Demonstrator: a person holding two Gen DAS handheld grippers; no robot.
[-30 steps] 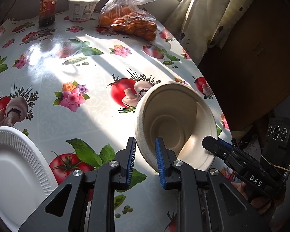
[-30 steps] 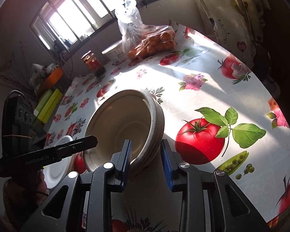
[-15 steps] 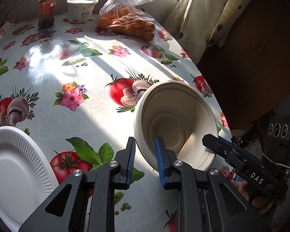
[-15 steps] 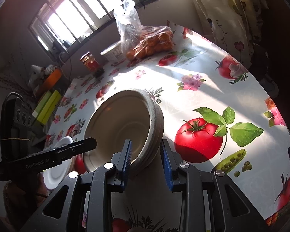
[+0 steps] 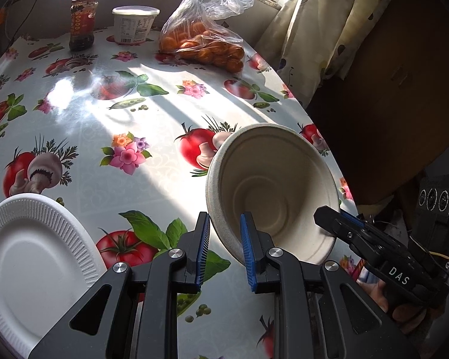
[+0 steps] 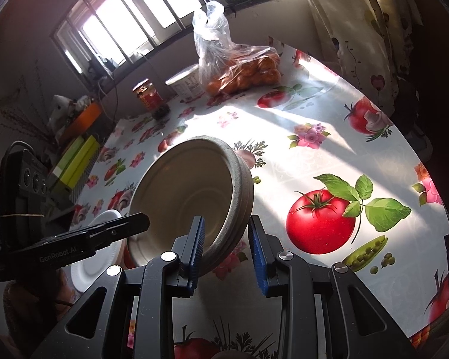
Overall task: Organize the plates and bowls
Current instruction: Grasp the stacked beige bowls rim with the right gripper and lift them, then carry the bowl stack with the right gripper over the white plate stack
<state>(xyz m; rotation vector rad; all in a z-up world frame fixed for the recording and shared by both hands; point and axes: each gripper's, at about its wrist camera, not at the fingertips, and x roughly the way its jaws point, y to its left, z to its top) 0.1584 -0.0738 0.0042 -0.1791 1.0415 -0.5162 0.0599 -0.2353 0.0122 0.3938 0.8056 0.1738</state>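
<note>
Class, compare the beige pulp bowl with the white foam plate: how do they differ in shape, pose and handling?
The beige pulp bowl is deep and smooth-walled; the white foam plate is shallow with a ribbed rim. The bowl is tilted, its rim between both tongs; the plate lies flat on the tablecloth, untouched. Both are round, disposable tableware.

Left wrist camera sits right behind its own fingers (image 5: 200,248), angled down over the table (image 5: 83,119), facing the far wall and the curtain (image 5: 314,30). It is close in: the bowl (image 5: 272,185) fills the lower middle, and the other gripper (image 5: 341,224) pokes in from the right. Right wrist camera does the same from the opposite side, low behind its fingers (image 6: 257,248), tilted down toward the window (image 6: 128,21), bowl (image 6: 194,197) just ahead, other gripper (image 6: 131,224) at left. Both views share the bowl, the bag (image 5: 206,39) (image 6: 239,68), jar (image 5: 82,24) (image 6: 148,94), tub (image 5: 134,24) (image 6: 185,83) and plate (image 5: 30,254) (image 6: 89,254).
</note>
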